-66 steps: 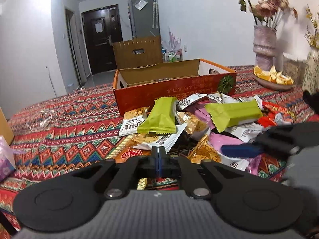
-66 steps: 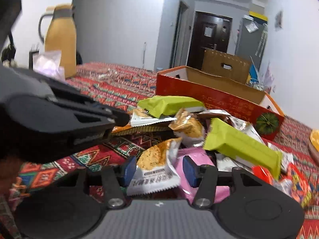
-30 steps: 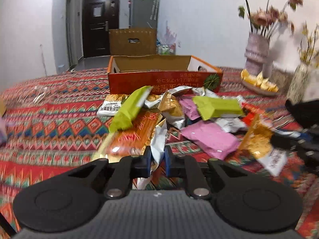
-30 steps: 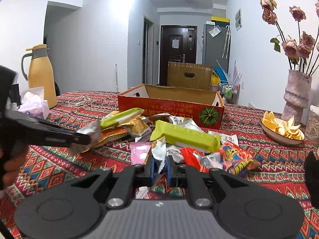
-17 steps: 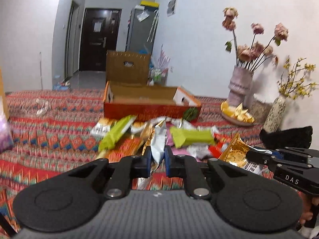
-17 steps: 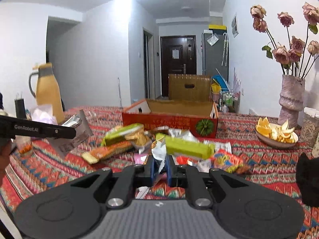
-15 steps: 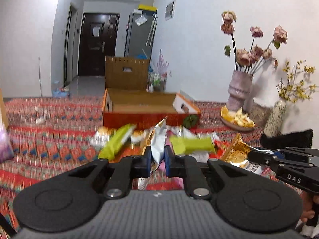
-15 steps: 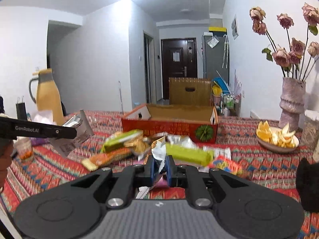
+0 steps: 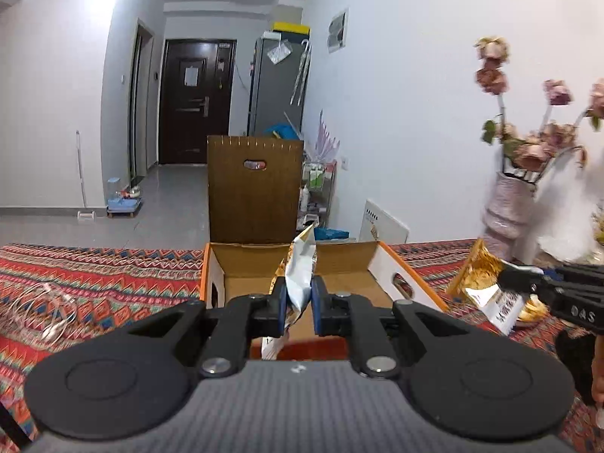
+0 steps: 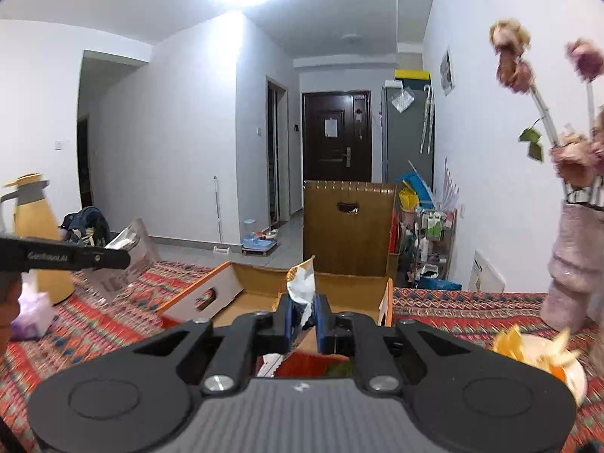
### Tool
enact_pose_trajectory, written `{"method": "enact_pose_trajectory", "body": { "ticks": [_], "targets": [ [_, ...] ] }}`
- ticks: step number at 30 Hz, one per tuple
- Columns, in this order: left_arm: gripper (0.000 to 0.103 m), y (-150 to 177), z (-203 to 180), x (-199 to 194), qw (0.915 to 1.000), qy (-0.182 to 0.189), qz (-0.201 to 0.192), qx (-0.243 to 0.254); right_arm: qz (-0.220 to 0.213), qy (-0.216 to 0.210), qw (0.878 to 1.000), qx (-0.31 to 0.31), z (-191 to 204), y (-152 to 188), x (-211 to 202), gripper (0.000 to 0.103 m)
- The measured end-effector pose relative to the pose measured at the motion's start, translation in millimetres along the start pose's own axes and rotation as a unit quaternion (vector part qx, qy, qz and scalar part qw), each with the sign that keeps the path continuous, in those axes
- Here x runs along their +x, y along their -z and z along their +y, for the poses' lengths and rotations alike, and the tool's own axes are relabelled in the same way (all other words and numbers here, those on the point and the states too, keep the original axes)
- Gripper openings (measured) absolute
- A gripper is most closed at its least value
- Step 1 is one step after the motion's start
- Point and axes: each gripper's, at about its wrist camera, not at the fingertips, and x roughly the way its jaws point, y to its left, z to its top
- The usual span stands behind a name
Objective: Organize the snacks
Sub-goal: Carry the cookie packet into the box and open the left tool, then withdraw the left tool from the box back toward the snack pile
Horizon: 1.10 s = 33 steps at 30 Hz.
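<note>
My left gripper (image 9: 296, 304) is shut on a silver and white snack packet (image 9: 300, 264) that stands upright between the pads, just in front of the open cardboard box (image 9: 392, 260), whose inside looks bare. At the right of that view my right gripper (image 9: 504, 277) pinches a golden snack packet (image 9: 481, 283) beside the box. In the right wrist view the right gripper (image 10: 304, 315) is shut on that packet (image 10: 302, 283), over the box's near edge (image 10: 211, 290). The left gripper (image 10: 126, 256) shows at the left with its silver packet (image 10: 132, 260).
The brown box flap (image 9: 255, 188) stands upright behind the box. A pink vase of dried roses (image 10: 573, 264) and a plate of orange peel (image 10: 543, 355) are at the right. A yellow jug (image 10: 34, 226) stands at the left. A patterned cloth (image 9: 94, 275) covers the table.
Both grippers have risen and moved forward to the box, each still holding its packet. The snack pile on the table has dropped out of view below them.
</note>
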Motion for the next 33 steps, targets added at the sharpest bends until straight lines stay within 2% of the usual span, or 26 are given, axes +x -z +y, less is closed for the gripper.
{"method": "enact_pose_trajectory", "body": {
  "ticks": [6, 9, 10, 13, 16, 17, 18, 19, 20, 23, 24, 26, 29, 31, 33],
  "targets": [
    [0.013, -21.7, 28.0, 100.9, 0.9986, -0.018, 0.043, -0.023, 0.048, 0.017, 0.999, 0.009, -35.0, -30.9, 119.6, 0.012],
    [0.013, -22.4, 38.9, 155.4, 0.9972, -0.038, 0.063, -0.009, 0.083, 0.03, 0.996, 0.022, -48.9, -36.6, 183.3, 0.012],
    [0.013, -20.9, 41.6, 176.7, 0.996, -0.051, 0.073, 0.002, 0.101, 0.036, 0.994, 0.032, -55.5, -36.5, 208.2, 0.012],
    [0.013, -13.3, 56.9, 228.0, 0.9903, -0.068, 0.121, -0.008, 0.147, 0.059, 0.987, 0.036, -63.0, -30.7, 266.3, 0.012],
    [0.013, -3.8, 64.1, 258.9, 0.9833, -0.101, 0.15, 0.013, 0.176, 0.088, 0.98, 0.023, -62.8, -23.3, 306.6, 0.012],
    [0.017, -4.5, 67.8, 262.6, 0.9824, -0.089, 0.165, 0.001, 0.183, 0.09, 0.979, 0.023, -62.7, -19.5, 314.1, 0.012],
    [0.02, -5.4, 70.5, 262.5, 0.9834, -0.081, 0.162, -0.008, 0.192, 0.092, 0.977, 0.023, -62.5, -16.7, 321.1, 0.014],
    [0.037, -6.0, 71.5, 261.1, 0.9842, -0.08, 0.158, -0.009, 0.202, 0.098, 0.974, 0.021, -62.0, -14.1, 328.0, 0.016],
    [0.048, -5.9, 71.4, 260.1, 0.9838, -0.085, 0.158, -0.005, 0.207, 0.107, 0.972, 0.017, -60.5, -10.5, 331.9, 0.019],
    [0.053, -2.4, 70.5, 255.1, 0.9848, -0.076, 0.156, -0.003, 0.216, 0.126, 0.968, 0.012, -59.3, -4.8, 337.9, 0.045],
    [0.055, -1.8, 69.6, 253.6, 0.9854, -0.075, 0.153, 0.0, 0.207, 0.127, 0.97, 0.014, -58.9, -5.8, 335.4, 0.046],
    [0.066, -4.0, 65.4, 245.0, 0.9869, -0.076, 0.142, 0.004, 0.199, 0.129, 0.971, 0.006, -57.4, -11.0, 328.4, 0.047],
    [0.072, -18.0, 61.3, 224.6, 0.9906, -0.062, 0.122, 0.007, 0.184, 0.126, 0.975, -0.004, -53.7, -23.0, 306.5, 0.054],
    [0.076, -29.7, 57.2, 207.0, 0.9916, -0.053, 0.118, 0.004, 0.177, 0.125, 0.976, -0.012, -51.8, -32.5, 290.0, 0.055],
    [0.082, -40.4, 52.8, 181.1, 0.9922, -0.044, 0.117, -0.004, 0.168, 0.116, 0.979, -0.015, -48.2, -43.6, 264.8, 0.062]
  ]
}}
